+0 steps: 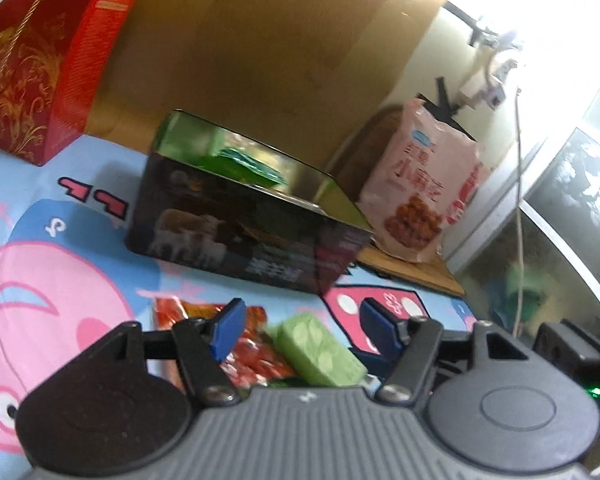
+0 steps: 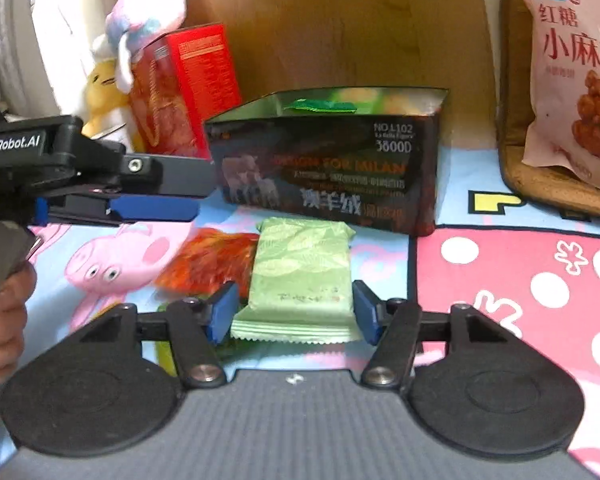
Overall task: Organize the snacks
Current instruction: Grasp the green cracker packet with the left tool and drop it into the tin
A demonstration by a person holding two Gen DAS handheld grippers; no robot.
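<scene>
A pale green snack packet (image 2: 300, 276) lies on the cartoon cloth in front of an open dark box (image 2: 328, 168). My right gripper (image 2: 294, 312) is open, its blue pads on either side of the packet's near end. A red-orange snack packet (image 2: 208, 260) lies just left of it. The box holds a green packet (image 2: 320, 106). My left gripper (image 1: 300, 330) is open and empty above the red packet (image 1: 252, 356) and the green packet (image 1: 320, 350), short of the box (image 1: 244, 224). It shows from the side in the right wrist view (image 2: 156, 200).
A red gift box (image 1: 40, 64) stands at the back left, plush toys (image 2: 140, 28) beside it. A pink snack bag (image 1: 424, 184) leans on a wooden tray (image 2: 540, 184) at the back right. A wooden wall is behind. A window and cable (image 1: 518, 200) are at the right.
</scene>
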